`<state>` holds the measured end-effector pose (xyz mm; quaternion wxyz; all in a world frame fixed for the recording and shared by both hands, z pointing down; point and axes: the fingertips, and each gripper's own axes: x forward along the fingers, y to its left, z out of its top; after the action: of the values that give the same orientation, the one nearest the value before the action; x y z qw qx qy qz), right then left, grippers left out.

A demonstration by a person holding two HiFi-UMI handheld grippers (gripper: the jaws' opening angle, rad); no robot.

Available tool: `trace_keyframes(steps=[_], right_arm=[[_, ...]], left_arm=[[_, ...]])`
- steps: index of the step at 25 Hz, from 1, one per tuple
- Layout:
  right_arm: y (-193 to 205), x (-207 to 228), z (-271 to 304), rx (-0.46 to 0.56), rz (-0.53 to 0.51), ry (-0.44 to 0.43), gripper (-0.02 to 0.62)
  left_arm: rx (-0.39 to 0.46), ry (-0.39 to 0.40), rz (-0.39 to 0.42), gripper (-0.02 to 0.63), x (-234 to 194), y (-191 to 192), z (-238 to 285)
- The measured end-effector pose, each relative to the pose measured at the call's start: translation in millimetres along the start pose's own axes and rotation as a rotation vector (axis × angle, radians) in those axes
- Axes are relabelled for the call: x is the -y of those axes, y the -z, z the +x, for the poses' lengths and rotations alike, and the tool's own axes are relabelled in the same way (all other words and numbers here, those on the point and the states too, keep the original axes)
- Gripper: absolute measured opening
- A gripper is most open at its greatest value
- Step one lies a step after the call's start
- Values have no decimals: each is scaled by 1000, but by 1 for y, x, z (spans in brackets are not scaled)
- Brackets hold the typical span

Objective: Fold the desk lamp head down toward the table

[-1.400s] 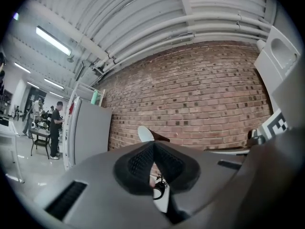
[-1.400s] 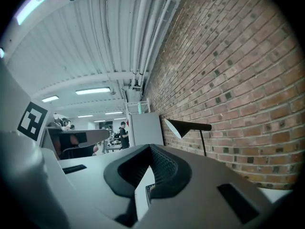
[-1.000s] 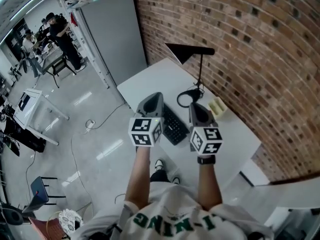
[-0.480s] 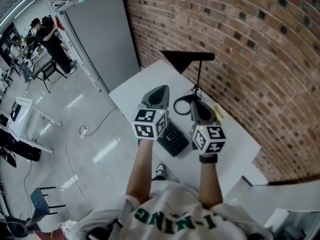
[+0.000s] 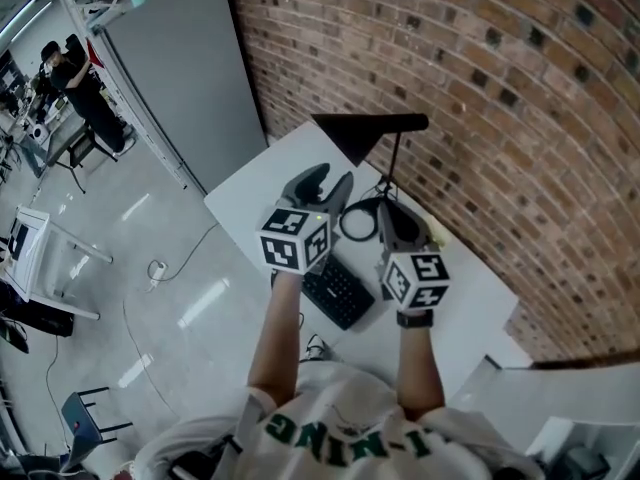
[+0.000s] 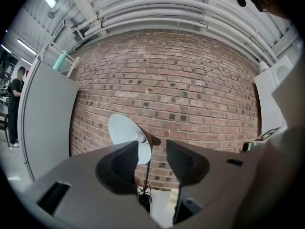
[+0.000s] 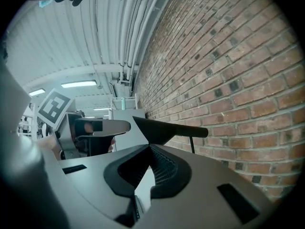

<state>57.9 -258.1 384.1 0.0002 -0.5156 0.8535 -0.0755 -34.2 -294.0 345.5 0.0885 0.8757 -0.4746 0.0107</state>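
**Operator:** What changed at the left gripper?

**Technician:** Its fingers had just spread, with nothing between them, and it had advanced toward the lamp head. The right gripper fingers were pressed together. The lamp head stood level above the worktop, unfolded, so the grasp was judged pending.

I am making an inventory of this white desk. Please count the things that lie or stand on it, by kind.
Desk lamp: 1
Keyboard: 1
Small pale block: 1
Total: 3
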Motion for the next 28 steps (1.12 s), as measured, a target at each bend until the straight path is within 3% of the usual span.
trace_keyframes(steps=[12, 21, 28], right_arm=[[-1, 24, 20, 0, -5, 37, -2], [2, 28, 31, 4, 18, 46, -2], [-1, 25, 31, 12, 18, 57, -2]], left_arm=[[-20, 58, -44, 172, -7, -7, 40], [-21, 64, -44, 47, -12, -5, 46], [-32, 127, -136, 18, -11, -4, 44]])
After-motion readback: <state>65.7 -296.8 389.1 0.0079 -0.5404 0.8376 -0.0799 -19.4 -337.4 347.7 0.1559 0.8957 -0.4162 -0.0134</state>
